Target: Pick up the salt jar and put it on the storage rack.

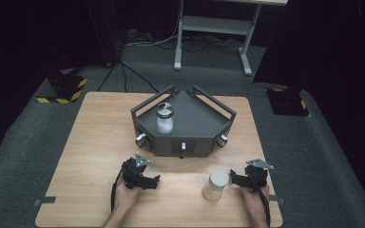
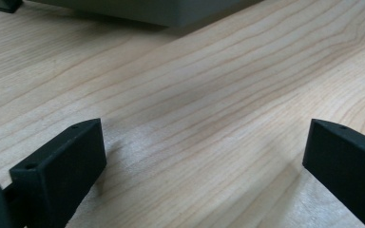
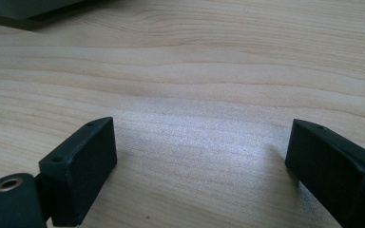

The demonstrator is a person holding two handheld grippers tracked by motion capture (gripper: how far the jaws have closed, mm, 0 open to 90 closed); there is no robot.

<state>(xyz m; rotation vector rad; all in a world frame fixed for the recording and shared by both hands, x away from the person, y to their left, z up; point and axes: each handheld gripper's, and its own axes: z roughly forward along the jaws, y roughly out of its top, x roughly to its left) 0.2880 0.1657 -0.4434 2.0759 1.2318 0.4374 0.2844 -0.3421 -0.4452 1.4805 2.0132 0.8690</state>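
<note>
While right gripper (image 1: 234, 179) jaws gape, jar (image 1: 216, 185) stands just beside, untouched.

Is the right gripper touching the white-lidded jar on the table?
Apart. Right gripper view: the right gripper stands open with bare table between its jaws, no jar.

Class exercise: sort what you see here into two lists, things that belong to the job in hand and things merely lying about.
Job in hand:
- white-lidded jar on the table, beside the right tongs
- left tongs, open
- shaker jar on the dark tray

Lying about:
- hazard-striped floor blocks
- cables
- metal table frame behind
</note>
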